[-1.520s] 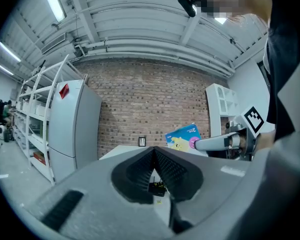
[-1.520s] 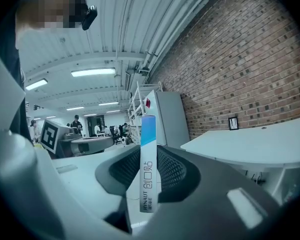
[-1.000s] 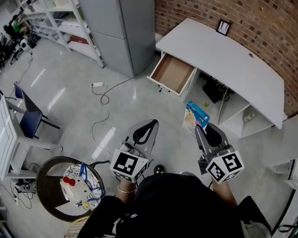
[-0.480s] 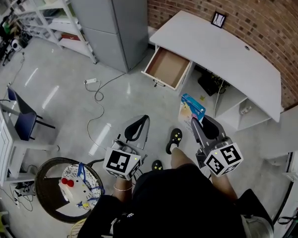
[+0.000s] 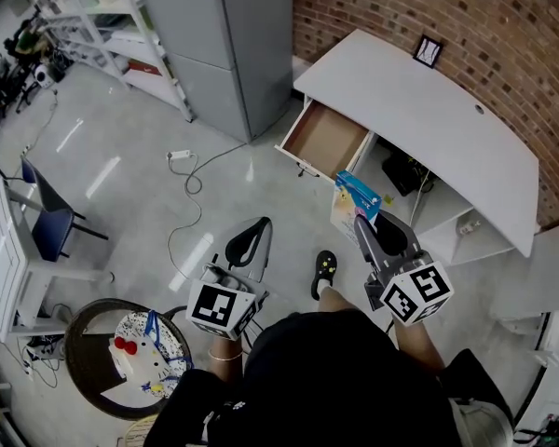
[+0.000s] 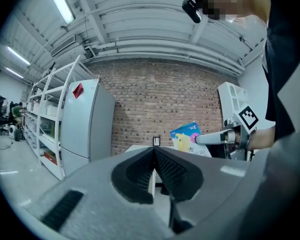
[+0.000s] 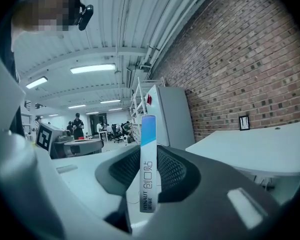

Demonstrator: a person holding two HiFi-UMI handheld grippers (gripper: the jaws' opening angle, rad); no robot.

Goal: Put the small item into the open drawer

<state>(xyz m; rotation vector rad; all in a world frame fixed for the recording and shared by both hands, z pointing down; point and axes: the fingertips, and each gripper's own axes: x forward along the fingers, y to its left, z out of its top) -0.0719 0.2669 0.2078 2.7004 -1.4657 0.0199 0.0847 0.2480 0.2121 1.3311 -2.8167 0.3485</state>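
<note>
My right gripper (image 5: 364, 220) is shut on a small flat blue and white box (image 5: 354, 200), which stands edge-on between the pads in the right gripper view (image 7: 148, 164). The box hangs just short of the open wooden drawer (image 5: 327, 140) that sticks out of the white desk (image 5: 429, 110). My left gripper (image 5: 253, 235) is lower left of it, shut with nothing between its tips (image 6: 154, 154). The left gripper view shows the box (image 6: 187, 136) held out at its right.
A grey cabinet (image 5: 233, 35) stands left of the desk, with white shelving (image 5: 102, 26) further left. A cable with a plug (image 5: 186, 161) lies on the floor. A blue chair (image 5: 47, 222) and a round stool with clutter (image 5: 121, 352) are at the left. A brick wall (image 5: 484, 26) backs the desk.
Both grippers have moved toward the desk, and the box now sits close to the drawer's front corner. The person's foot has stepped forward into view.
</note>
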